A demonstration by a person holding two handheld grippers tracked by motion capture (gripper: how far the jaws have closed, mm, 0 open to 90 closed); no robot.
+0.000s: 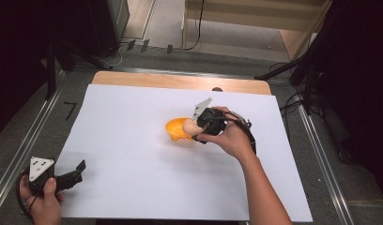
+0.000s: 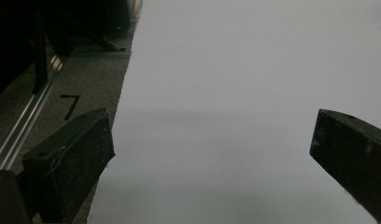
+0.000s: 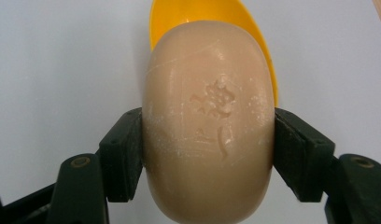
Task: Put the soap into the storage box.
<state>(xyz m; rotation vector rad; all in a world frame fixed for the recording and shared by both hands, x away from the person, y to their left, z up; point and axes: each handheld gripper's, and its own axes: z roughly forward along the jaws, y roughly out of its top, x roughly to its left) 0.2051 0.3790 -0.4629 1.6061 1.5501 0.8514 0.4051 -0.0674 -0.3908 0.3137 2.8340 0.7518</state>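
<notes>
A beige oval bar of soap (image 3: pixel 208 123) with a stamped mark on its face is clamped between the two black jaws of my right gripper (image 3: pixel 208 154), which is shut on it. Behind and under the soap lies an orange bowl (image 3: pixel 165 18). In the high view the right gripper (image 1: pixel 199 127) holds the soap (image 1: pixel 189 125) over the near rim of the orange bowl (image 1: pixel 176 130), right of the sheet's middle. My left gripper (image 1: pixel 79 168) rests at the front left corner, jaws wide apart with nothing between them; the left gripper view has its jaws (image 2: pixel 212 154) over bare white sheet.
A white sheet (image 1: pixel 133 154) covers the wooden table (image 1: pixel 180 80). Metal rails (image 1: pixel 20 150) run along both sides. Dark stands and cables stand at the back left and right. Grey floor (image 2: pixel 86 88) lies left of the sheet.
</notes>
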